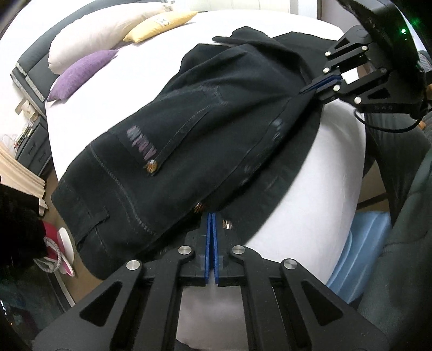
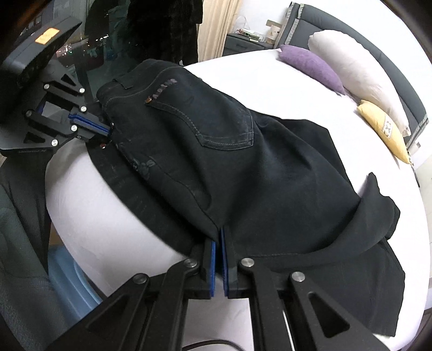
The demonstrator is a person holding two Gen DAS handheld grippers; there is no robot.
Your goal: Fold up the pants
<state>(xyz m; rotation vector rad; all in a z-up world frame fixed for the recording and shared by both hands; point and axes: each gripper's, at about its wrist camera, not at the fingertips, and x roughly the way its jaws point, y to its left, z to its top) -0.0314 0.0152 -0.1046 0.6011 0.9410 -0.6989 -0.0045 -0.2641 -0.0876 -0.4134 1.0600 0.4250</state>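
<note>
Nearest in the left wrist view, the left gripper (image 1: 211, 216) has its blue pads pressed together on the waistband edge of the black jeans (image 1: 189, 129), right by the brass rivets. In the right wrist view the right gripper (image 2: 219, 232) is pinched narrow on the fabric edge lower down the seat, where the legs begin. Both claws hold denim, one layer lifted over the layer beneath.

The jeans lie on the white bed (image 1: 297, 189), near its rounded edge, back pocket (image 2: 216, 121) up, with one half drawn over the other; the waistband overhangs the mattress on the left side.

The step in hand looks like the lengthwise fold, leg onto leg. To do it well, both grippers should travel together at one height, keeping the held edge taut between them so no sag forms, and lay it down flush with the lower side seam. The bunched fabric at the far leg (image 2: 378, 205) needs smoothing.

Farther off sit the purple cushion (image 1: 81, 73), the white pillow (image 1: 108, 29) and the yellow cushion (image 1: 162, 24) by the headboard (image 2: 391, 67).
</note>
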